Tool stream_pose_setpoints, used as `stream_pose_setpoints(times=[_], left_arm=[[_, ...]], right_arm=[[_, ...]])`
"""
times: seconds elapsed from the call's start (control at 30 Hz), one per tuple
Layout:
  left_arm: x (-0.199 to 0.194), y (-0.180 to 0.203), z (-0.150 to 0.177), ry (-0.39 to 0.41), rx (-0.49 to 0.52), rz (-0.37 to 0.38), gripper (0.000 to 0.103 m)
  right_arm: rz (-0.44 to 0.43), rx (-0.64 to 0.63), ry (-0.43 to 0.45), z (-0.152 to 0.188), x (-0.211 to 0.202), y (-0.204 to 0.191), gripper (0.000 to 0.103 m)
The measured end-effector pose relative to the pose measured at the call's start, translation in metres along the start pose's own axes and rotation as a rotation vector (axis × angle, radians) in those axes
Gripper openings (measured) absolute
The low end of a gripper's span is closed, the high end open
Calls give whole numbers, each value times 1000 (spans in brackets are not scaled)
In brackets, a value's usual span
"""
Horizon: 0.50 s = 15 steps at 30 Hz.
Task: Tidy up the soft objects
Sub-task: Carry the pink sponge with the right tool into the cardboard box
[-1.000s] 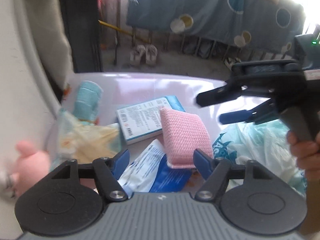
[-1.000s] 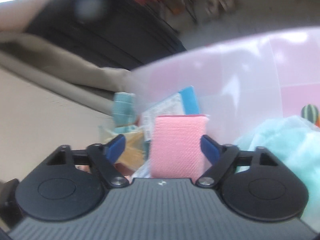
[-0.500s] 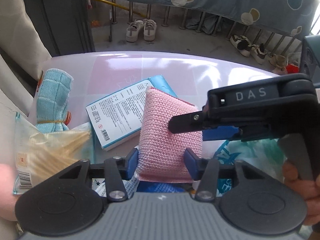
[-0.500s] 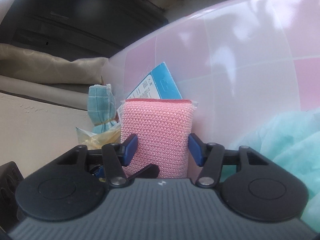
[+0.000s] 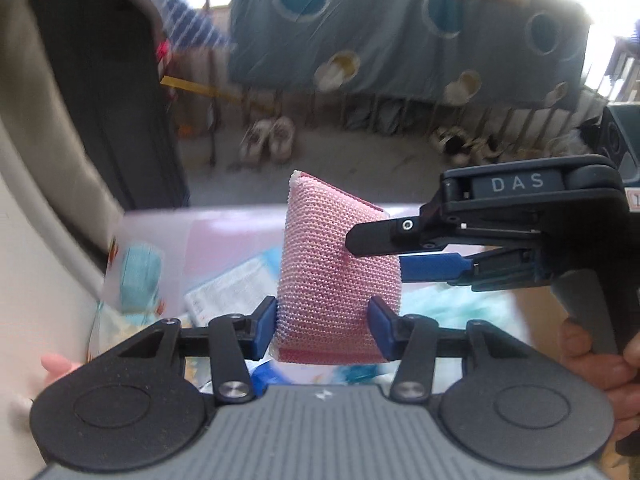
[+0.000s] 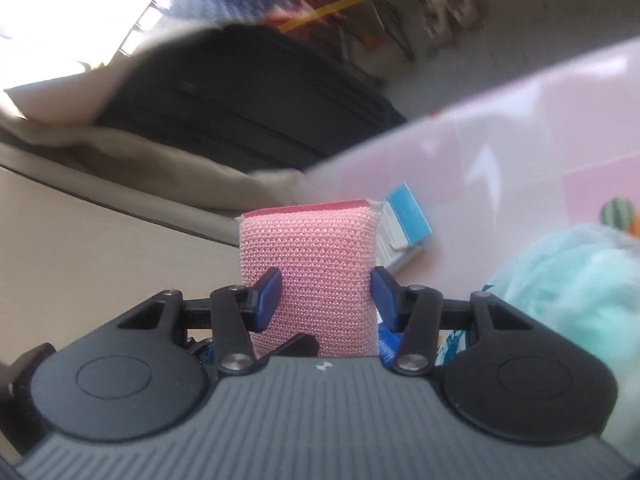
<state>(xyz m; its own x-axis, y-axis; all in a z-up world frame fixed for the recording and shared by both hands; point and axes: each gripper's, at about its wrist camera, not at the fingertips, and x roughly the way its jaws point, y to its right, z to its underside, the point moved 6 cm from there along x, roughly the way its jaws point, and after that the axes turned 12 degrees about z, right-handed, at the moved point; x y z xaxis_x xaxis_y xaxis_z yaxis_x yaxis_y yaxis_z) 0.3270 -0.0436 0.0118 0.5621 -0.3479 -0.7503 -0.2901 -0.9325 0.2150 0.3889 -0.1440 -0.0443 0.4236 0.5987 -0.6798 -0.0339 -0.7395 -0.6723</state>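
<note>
A pink knitted sponge (image 5: 328, 264) stands upright, lifted above the pink table (image 5: 224, 232). My left gripper (image 5: 322, 326) is shut on its lower end. My right gripper (image 6: 326, 298) is shut on the same sponge (image 6: 312, 260) from the right side; it shows in the left wrist view (image 5: 376, 254) with one black and one blue finger pressing the sponge's faces. A rolled light blue towel (image 5: 138, 276) lies at the table's left. A mint green fluffy cloth (image 6: 576, 292) lies at the right.
A white and blue box (image 5: 236, 284) lies flat on the table behind the sponge. A pink plush toy (image 5: 60, 364) sits at the left edge. Packets lie under my left gripper. A dark sofa back (image 6: 240, 96) and a beige cushion border the table.
Both grippers closed on the pink sponge, then raised it off the table together. The sponge now stands upright in the air.
</note>
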Motion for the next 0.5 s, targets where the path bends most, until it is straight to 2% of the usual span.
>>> stream_pose_setpoints(times=[0.13, 0.27, 0.4, 0.5], left_arm=[[-19, 67, -15, 32, 65, 71, 50], [-8, 135, -22, 33, 119, 174, 51], [30, 193, -20, -29, 164, 257, 51], [70, 224, -17, -85, 189, 272, 51]], right_arm=[[-19, 24, 103, -5, -84, 22, 49], [9, 82, 198, -3, -160, 75, 49], [60, 171, 259, -1, -203, 146, 49], [108, 233, 271, 2, -210, 195, 50]])
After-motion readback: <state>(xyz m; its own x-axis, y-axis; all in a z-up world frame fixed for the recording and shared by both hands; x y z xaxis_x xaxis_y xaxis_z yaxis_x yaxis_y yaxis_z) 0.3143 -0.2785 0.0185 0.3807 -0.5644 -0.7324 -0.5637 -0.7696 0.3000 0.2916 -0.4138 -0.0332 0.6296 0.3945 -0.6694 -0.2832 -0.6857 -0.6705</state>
